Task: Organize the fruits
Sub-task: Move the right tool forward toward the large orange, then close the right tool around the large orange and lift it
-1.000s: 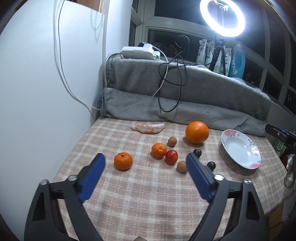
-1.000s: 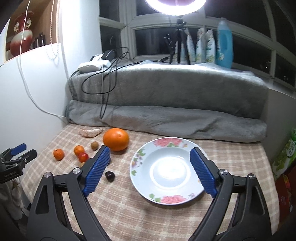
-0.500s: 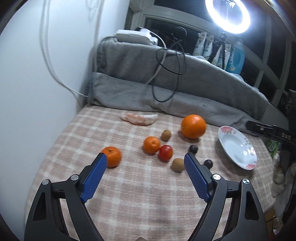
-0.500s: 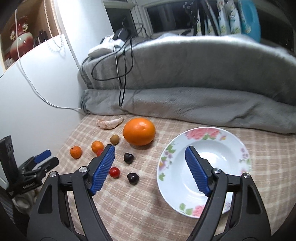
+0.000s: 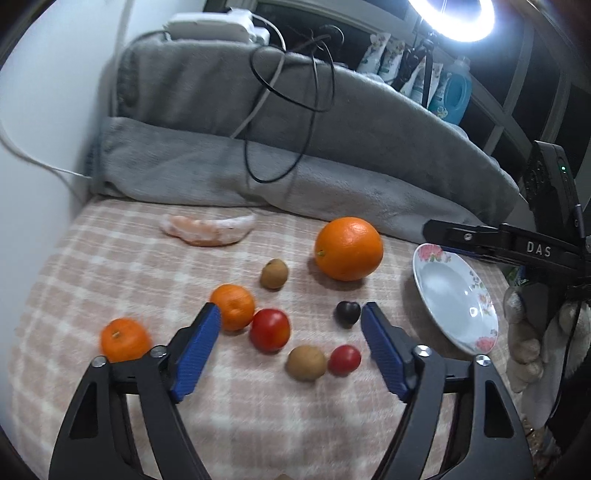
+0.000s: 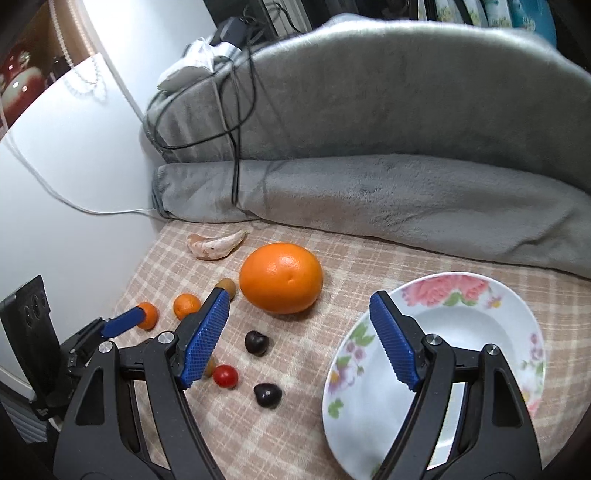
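Note:
Fruits lie on a checked cloth (image 5: 110,280): a big orange (image 5: 348,248) (image 6: 280,282), two mandarins (image 5: 232,306) (image 5: 125,339), a red tomato (image 5: 269,329), a small red tomato (image 5: 344,360) (image 6: 225,375), two brown fruits (image 5: 274,273) (image 5: 306,363), dark fruits (image 5: 347,313) (image 6: 256,342) (image 6: 267,395). A floral plate (image 5: 443,291) (image 6: 480,332) sits at the right. My left gripper (image 5: 291,345) is open above the tomatoes. My right gripper (image 6: 299,338) is open, between the dark fruits and the plate's left rim.
A peeled citrus piece (image 5: 208,230) (image 6: 214,245) lies at the back. A grey blanket (image 5: 295,147) with black cables (image 5: 295,92) bounds the far edge. A white wall (image 5: 37,110) stands at the left. A ring light (image 5: 450,18) shines above.
Both grippers have moved forward and down toward the fruits. The right one swung left, away from the plate's centre. Both stay open.

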